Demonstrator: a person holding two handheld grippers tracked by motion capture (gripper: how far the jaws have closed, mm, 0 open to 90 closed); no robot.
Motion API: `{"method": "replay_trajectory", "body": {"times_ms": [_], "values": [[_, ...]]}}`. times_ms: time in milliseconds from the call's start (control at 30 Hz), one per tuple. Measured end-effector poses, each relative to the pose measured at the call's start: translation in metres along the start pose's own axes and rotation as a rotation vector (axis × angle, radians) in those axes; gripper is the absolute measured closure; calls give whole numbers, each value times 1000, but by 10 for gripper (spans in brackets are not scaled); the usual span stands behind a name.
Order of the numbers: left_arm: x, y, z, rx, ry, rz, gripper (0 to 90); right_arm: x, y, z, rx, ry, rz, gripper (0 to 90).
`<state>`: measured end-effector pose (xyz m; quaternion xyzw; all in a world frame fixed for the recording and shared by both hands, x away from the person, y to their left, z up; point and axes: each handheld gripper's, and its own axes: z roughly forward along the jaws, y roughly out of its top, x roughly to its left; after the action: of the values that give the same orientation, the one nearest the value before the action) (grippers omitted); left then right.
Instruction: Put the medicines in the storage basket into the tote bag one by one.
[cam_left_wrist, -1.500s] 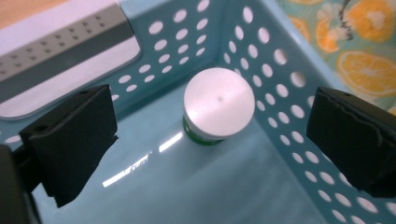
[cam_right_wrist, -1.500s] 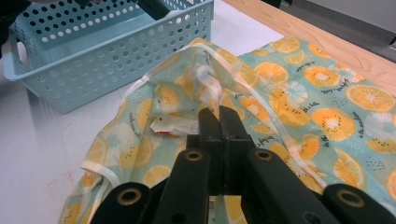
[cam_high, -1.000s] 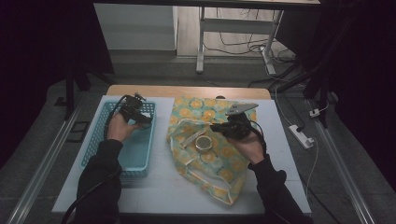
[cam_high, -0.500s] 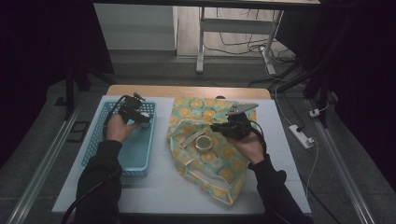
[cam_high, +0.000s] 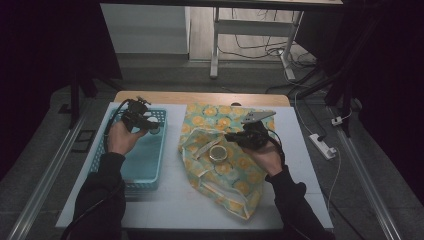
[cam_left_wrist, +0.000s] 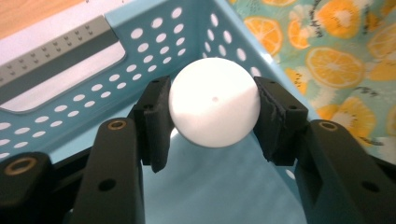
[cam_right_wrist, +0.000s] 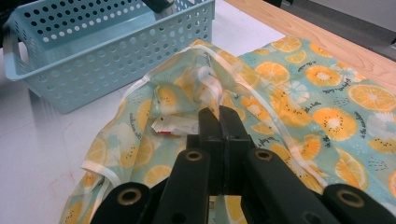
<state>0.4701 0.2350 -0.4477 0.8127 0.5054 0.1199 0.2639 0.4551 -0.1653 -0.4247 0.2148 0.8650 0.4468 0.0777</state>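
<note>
My left gripper (cam_high: 149, 126) hangs over the far right corner of the blue perforated basket (cam_high: 145, 167). Its jaws have just been closing, and its pads (cam_left_wrist: 156, 121) now press on both sides of a white ball (cam_left_wrist: 214, 102). My right gripper (cam_high: 236, 137) rests on the orange-slice print bag (cam_high: 225, 177), beside a round tin (cam_high: 217, 153) that lies on the cloth. In the right gripper view its jaws (cam_right_wrist: 219, 119) stand shut, and a raised fold of the bag (cam_right_wrist: 201, 70) runs up from their tips. A small white and red packet (cam_right_wrist: 175, 125) lies in the bag's folds.
The basket (cam_right_wrist: 93, 74) stands at the left of the white table top (cam_high: 175, 200), with the bag at its right. A wooden strip (cam_high: 200, 97) runs along the far edge. A white power strip (cam_high: 322, 146) lies on the floor at the right.
The left gripper has risen slightly over the basket with the white ball in it. The right hand and the bag have kept still.
</note>
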Motion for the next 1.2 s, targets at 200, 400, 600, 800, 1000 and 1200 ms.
{"method": "replay_trajectory", "body": {"times_ms": [200,400,600,800,1000,1200], "values": [[-5,2,-18,-35,-10,10,507,0,0,-1,-2,0,2,900],[-10,3,-33,-60,-26,26,507,0,0,0,-1,0,2,900],[-17,2,-42,-80,-51,37,507,-1,0,0,0,-1,2,900],[-28,3,-49,-101,-83,62,506,-1,0,1,1,-2,2,900],[-45,5,-50,-106,-114,97,507,-1,0,0,-1,-3,3,900],[-64,3,-45,-98,-164,142,507,-1,0,-1,-5,-5,3,900]]}}
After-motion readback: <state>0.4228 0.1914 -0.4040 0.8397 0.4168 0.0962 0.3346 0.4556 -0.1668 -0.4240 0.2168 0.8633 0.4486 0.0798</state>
